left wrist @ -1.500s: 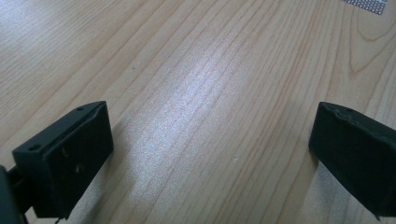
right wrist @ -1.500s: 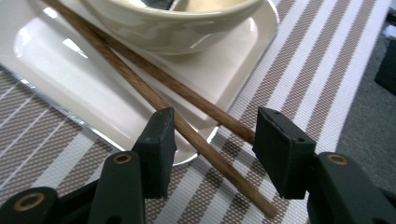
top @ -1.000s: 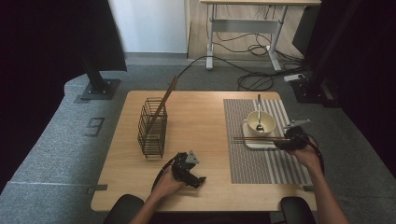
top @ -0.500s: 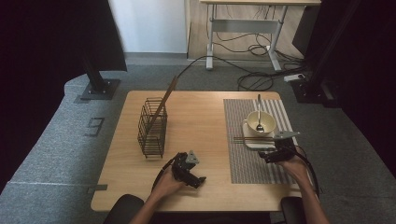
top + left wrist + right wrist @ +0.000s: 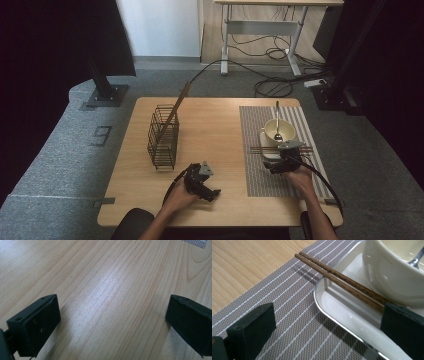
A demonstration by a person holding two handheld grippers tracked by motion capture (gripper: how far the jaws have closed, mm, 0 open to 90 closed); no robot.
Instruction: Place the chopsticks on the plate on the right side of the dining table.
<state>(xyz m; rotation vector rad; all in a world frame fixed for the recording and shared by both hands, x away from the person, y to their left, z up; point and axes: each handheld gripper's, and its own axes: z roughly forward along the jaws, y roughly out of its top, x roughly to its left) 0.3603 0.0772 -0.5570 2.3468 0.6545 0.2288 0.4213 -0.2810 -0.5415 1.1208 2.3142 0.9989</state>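
Observation:
A cream bowl (image 5: pixel 278 131) (image 5: pixel 397 272) with a metal spoon (image 5: pixel 277 122) in it stands on a small white tray (image 5: pixel 342 315) on the striped placemat (image 5: pixel 260 170). A pair of dark wooden chopsticks (image 5: pixel 260 149) (image 5: pixel 337 277) lies across the tray's near edge. My right gripper (image 5: pixel 279 165) (image 5: pixel 327 332) hovers open just in front of the tray, its jaws wide apart with nothing between them. My left gripper (image 5: pixel 205 187) (image 5: pixel 112 322) rests open low over the bare wooden table (image 5: pixel 110 277) near the front edge.
A black wire basket (image 5: pixel 163 136) stands on the table's left half with a long wooden stick (image 5: pixel 175 107) leaning out of it. Cables trail from both grippers. Grey floor and desk legs lie beyond the table.
My right gripper has moved left and toward the front, from beside the bowl to just in front of the tray. The left gripper has stayed put.

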